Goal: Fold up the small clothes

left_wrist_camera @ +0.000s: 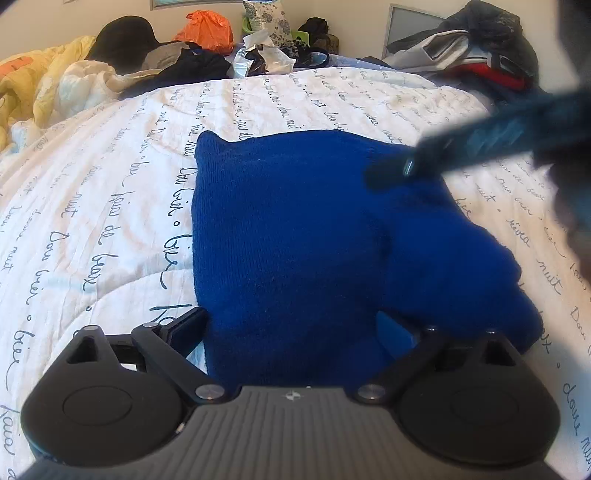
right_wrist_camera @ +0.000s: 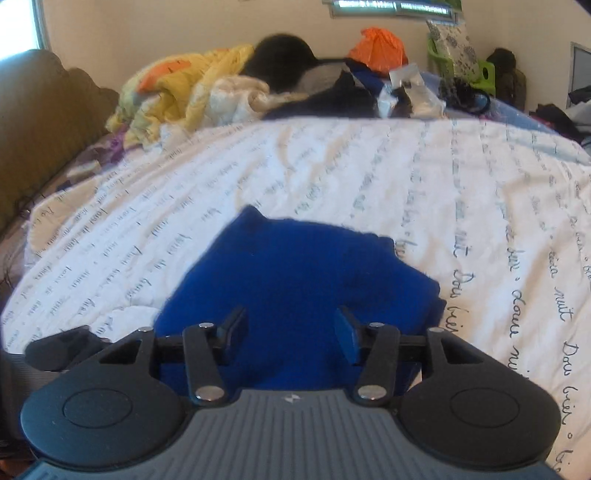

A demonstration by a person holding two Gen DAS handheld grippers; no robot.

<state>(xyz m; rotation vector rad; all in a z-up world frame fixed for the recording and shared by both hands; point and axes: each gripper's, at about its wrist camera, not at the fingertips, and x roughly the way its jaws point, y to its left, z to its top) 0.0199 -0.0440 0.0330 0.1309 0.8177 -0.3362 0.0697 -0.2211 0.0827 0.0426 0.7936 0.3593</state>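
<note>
left tongs [left_wrist_camera: 291, 332] spread wide, jaws either side of the near edge of the blue knit garment [left_wrist_camera: 314, 229], pads not pressing it; the 5 o'clock pad is partly under a fold, so contact there is unclear. Reads as release or a re-grab of the hem

right tongs [right_wrist_camera: 290, 334] about half open, garment between the jaws, visible gap at both pads, so no grip. In the left view they come in blurred from 2 o'clock, tip over the cloth's far right part [left_wrist_camera: 391, 173]; touching or hovering, can't tell

garment lies mid-bed on the white bedspread with script print [left_wrist_camera: 110, 206], already a compact, roughly square bundle, thicker lump at 4 o'clock where a layer is doubled over. My guess: fold mostly done, both tongs placed at opposite edges to flatten or square it

bedspread is soft and wrinkled, so the knit will drag and bunch if pushed rather than lifted

clutter at 12 o'clock along the far edge: orange bag [left_wrist_camera: 207, 29], yellow blanket [left_wrist_camera: 33, 77], dark clothes [left_wrist_camera: 199, 66], well clear of the work area
</note>
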